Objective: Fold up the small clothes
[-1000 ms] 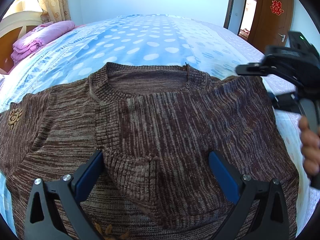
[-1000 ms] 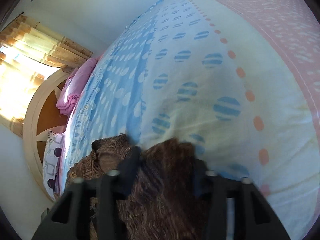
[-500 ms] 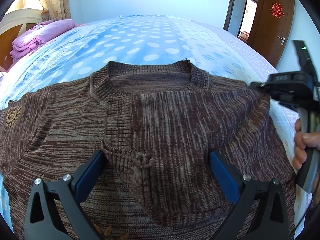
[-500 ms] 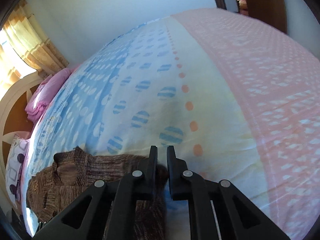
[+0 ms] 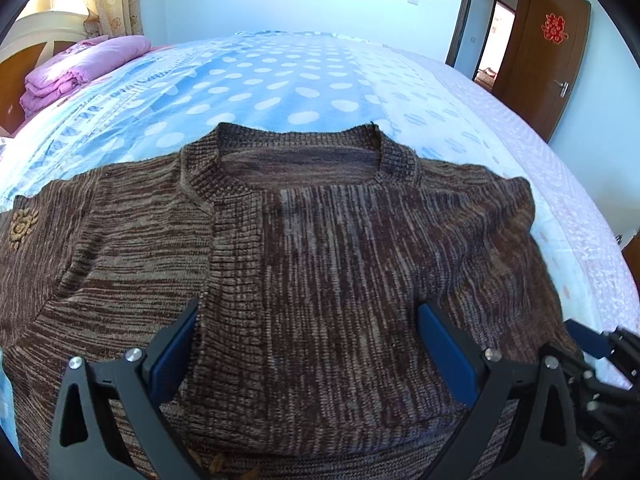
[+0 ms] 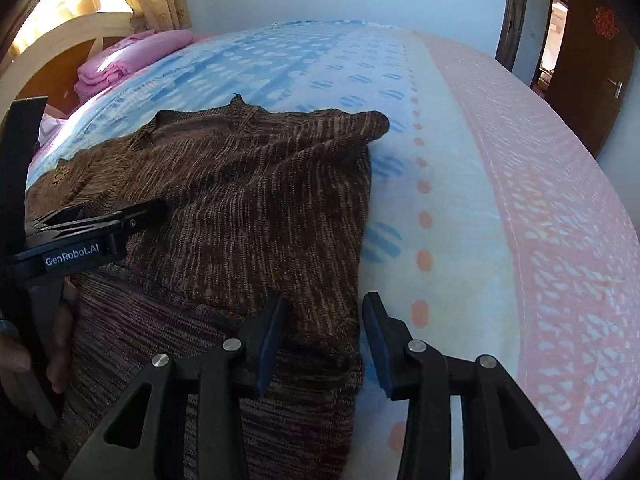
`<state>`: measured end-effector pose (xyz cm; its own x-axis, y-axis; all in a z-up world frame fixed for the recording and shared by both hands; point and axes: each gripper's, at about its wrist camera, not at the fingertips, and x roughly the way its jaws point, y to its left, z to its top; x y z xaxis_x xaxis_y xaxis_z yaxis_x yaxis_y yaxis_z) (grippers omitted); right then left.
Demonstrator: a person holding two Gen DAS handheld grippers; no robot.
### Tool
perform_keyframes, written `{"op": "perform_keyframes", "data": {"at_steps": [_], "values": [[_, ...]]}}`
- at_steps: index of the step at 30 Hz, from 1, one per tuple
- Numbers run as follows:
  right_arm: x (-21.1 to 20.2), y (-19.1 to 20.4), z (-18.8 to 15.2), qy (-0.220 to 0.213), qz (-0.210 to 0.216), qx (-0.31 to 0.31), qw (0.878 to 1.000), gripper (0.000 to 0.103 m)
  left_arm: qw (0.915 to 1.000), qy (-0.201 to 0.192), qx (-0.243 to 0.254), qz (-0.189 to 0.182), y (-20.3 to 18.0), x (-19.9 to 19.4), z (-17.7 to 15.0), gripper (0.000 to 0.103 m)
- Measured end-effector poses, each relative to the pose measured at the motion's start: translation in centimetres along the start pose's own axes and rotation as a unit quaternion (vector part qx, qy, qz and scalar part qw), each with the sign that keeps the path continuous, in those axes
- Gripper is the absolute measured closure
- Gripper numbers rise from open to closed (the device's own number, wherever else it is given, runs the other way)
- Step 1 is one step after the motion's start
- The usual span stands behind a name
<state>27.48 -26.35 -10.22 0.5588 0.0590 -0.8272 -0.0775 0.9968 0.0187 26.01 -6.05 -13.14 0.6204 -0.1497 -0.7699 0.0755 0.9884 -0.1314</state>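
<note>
Both tools hover low over one brown knit sweater (image 5: 320,264) spread on the bed (image 5: 280,80), near its pink-edged side. Left tool (image 5: 308,344) stands with jaws wide apart above the chest panel, gripping nothing; it likely waits there for the next fold. Right tool (image 6: 324,336) sits at the sweater's side edge, its jaws opening, with that edge between them but the pads not pressing it, which looks like a release. One sleeve already lies folded across the front, and the body edge runs straight, probably so the next fold lands square. Count: one sweater, two tools, one folded pink quilt (image 5: 80,68) by the headboard.
</note>
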Motion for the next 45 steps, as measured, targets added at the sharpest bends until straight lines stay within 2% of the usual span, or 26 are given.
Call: {"op": "perform_keyframes", "data": {"at_steps": [2, 6, 8, 10, 12, 13, 16, 18, 22, 24, 26, 28, 30, 32, 34, 36, 38, 39, 42, 44, 45], "values": [[-0.6, -1.3, -0.7, 0.003, -0.007, 0.030, 1.000, 0.076, 0.9995, -0.011, -0.020, -0.020, 0.9, -0.7, -0.2, 0.000], [-2.0, -2.8, -2.6, 0.005, -0.009, 0.067, 0.998, 0.076, 0.9922, -0.039, -0.107, -0.052, 4.3, -1.9, -0.8, 0.000], [-2.6, -2.7, -3.3, 0.018, -0.038, 0.058, 0.997, 0.082, 0.9875, -0.048, -0.141, -0.054, 5.6, -2.2, -1.1, 0.000], [-3.5, -2.6, -4.1, 0.034, -0.070, 0.047, 0.996, 0.082, 0.9876, -0.040, -0.149, -0.028, 6.3, -2.4, -1.4, 0.000], [-4.4, -2.4, -4.4, 0.035, -0.090, 0.028, 0.995, 0.082, 0.9893, -0.035, -0.136, -0.037, 6.5, -3.1, -1.8, 0.000], [-5.2, -2.1, -4.3, 0.021, -0.103, 0.023, 0.994, 0.082, 0.9911, -0.032, -0.124, -0.035, 6.6, -3.3, -1.9, 0.000], [-7.4, -0.3, -3.4, -0.043, -0.073, 0.014, 0.996, 0.082, 0.9937, -0.018, -0.109, 0.016, 7.4, -4.3, -2.8, 0.000], [-7.7, 1.4, -2.1, -0.068, -0.036, 0.023, 0.997, 0.082, 0.9920, -0.019, -0.124, 0.012, 8.8, -5.0, -3.7, 0.000], [-5.0, 5.0, 0.0, -0.079, 0.010, 0.028, 0.996, 0.082, 0.9906, -0.020, -0.134, 0.021, 11.7, -6.3, -4.2, 0.000], [-2.7, 6.1, 0.0, -0.068, 0.000, 0.020, 0.997, 0.081, 0.9901, -0.022, -0.130, 0.047, 13.7, -7.3, -4.1, 0.000], [-0.8, 6.6, -1.0, -0.061, -0.007, 0.018, 0.998, 0.078, 0.9862, -0.041, -0.138, 0.081, 16.7, -8.8, -4.2, 0.000], [-1.2, 6.7, -0.8, -0.080, 0.001, 0.023, 0.997, 0.075, 0.9781, -0.066, -0.161, 0.115, 20.8, -10.6, -4.1, 0.000], [-1.4, 6.0, -1.0, -0.080, 0.007, 0.039, 0.996, 0.058, 0.9668, -0.080, -0.198, 0.141, 24.9, -11.8, -4.2, 0.000], [-1.3, 5.7, -1.1, -0.083, 0.016, 0.045, 0.995, 0.057, 0.9507, -0.086, -0.254, 0.156, 29.6, -12.5, -4.2, 0.000], [-1.2, 5.9, -1.1, -0.082, 0.019, 0.041, 0.996, 0.053, 0.9314, -0.082, -0.327, 0.137, 33.8, -13.0, -4.8, 0.002], [-1.0, 6.3, -1.0, -0.081, 0.016, 0.033, 0.996, 0.049, 0.9081, -0.106, -0.397, 0.079, 36.4, -13.7, -6.2, 0.004], [-0.9, 6.4, -0.9, -0.080, 0.012, 0.028, 0.996, 0.048, 0.8937, -0.122, -0.428, 0.052, 37.2, -13.9, -7.1, 0.004], [-1.0, 6.5, -1.4, -0.081, 0.012, 0.028, 0.996, 0.048, 0.8917, -0.119, -0.435, 0.040, 37.3, -13.5, -7.4, 0.004], [-0.9, 6.2, -1.4, -0.083, 0.020, 0.034, 0.996, 0.047, 0.8925, -0.102, -0.439, 0.006, 36.7, -11.8, -7.0, 0.004], [-0.9, 6.1, -1.4, -0.084, 0.024, 0.036, 0.996, 0.047, 0.8894, -0.116, -0.442, -0.002, 36.5, -11.1, -6.0, 0.004], [-0.9, 6.1, -1.5, -0.084, 0.023, 0.035, 0.996, 0.047, 0.8852, -0.122, -0.449, -0.015, 36.8, -10.6, -5.7, 0.004]]}}
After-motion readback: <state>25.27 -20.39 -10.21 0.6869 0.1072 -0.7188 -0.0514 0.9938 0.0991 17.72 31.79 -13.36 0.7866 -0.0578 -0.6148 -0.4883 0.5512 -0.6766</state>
